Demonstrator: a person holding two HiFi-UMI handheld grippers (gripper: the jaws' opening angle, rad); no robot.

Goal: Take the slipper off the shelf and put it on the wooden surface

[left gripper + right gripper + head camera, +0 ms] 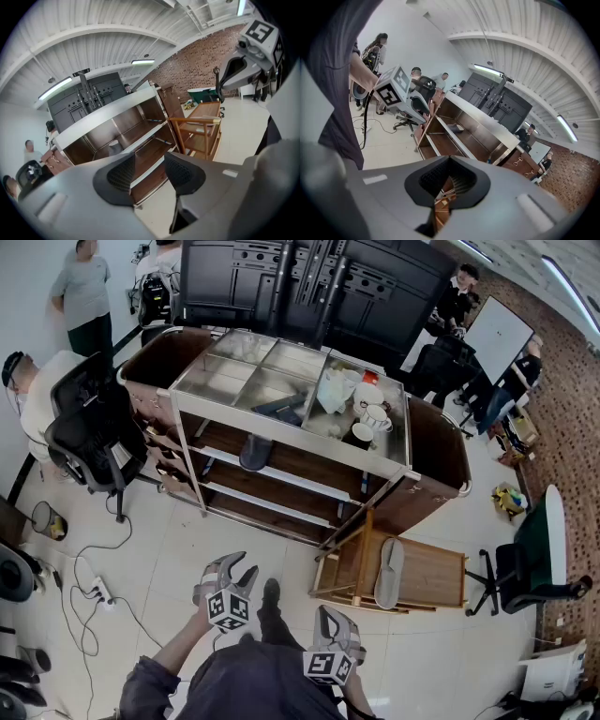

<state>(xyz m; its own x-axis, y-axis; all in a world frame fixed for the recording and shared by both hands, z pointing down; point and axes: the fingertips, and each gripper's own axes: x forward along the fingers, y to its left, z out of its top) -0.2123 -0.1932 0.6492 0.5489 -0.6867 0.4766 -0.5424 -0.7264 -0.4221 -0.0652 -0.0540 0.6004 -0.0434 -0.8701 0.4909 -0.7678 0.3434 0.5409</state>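
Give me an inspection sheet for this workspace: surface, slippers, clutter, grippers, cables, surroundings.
Surface: low wooden table right of the shelf unit; mostly bare wood.
Job's things: grey slipper lies on the wooden table; dark slipper on an upper shelf.
Clutter: cups on the unit's metal top.
Grippers: left gripper open, nothing between its jaws; right gripper shut, empty; both well short of the shelves.
Cables: power strip with leads on the floor.
Surroundings: black office chair; standing person behind.
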